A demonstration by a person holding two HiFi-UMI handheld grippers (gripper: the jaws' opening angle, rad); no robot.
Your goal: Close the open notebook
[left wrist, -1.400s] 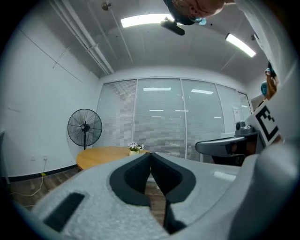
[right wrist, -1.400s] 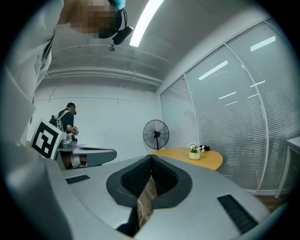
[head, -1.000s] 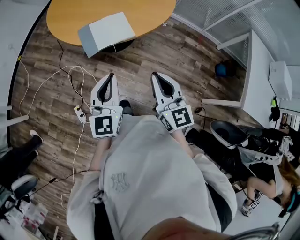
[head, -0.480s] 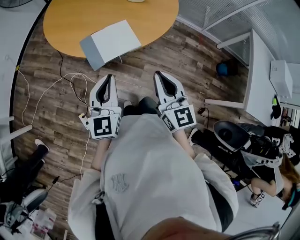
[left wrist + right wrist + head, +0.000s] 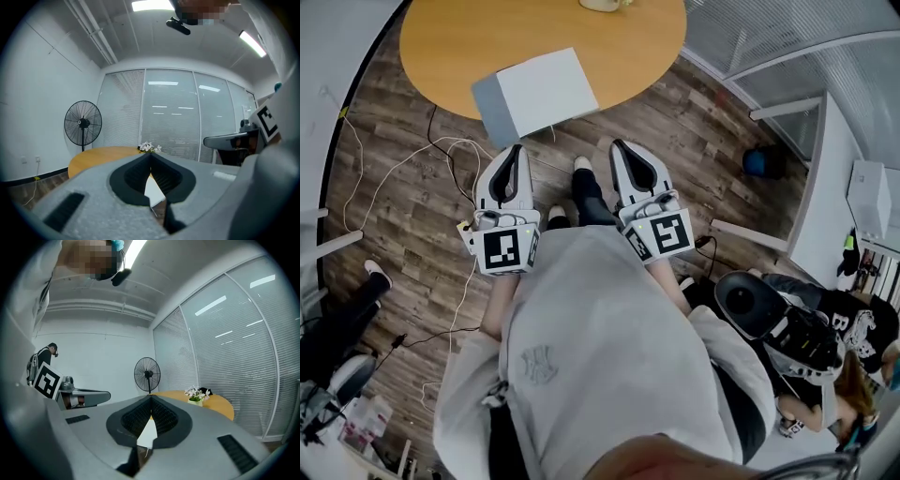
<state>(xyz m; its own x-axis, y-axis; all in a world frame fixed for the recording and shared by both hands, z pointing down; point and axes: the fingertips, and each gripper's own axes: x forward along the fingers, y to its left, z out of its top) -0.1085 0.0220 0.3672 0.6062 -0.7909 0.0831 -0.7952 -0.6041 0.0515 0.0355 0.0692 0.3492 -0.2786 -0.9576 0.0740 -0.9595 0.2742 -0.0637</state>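
A white flat rectangular thing [image 5: 546, 89] with a grey side lies at the near edge of an oval wooden table [image 5: 450, 47]; I cannot tell whether it is the notebook. My left gripper [image 5: 514, 150] and right gripper [image 5: 619, 145] are held side by side in front of the person's torso, over the floor and short of the table. Both point level at it. The left gripper [image 5: 150, 154] is shut, with nothing in it. The right gripper [image 5: 150, 396] is shut and empty too. A slice of the white thing [image 5: 152, 190] shows through the hollow behind the jaws.
White cables [image 5: 403, 169] run over the wood floor left of the grippers. A pot of flowers [image 5: 149, 147] sits on the table's far side, a standing fan [image 5: 83, 124] beyond it. At the right are a white desk [image 5: 825, 187] and a seated person [image 5: 797, 328].
Both grippers have moved forward with the person toward the table. The table and the white thing now lie closer to the gripper tips. The jaws stayed shut.
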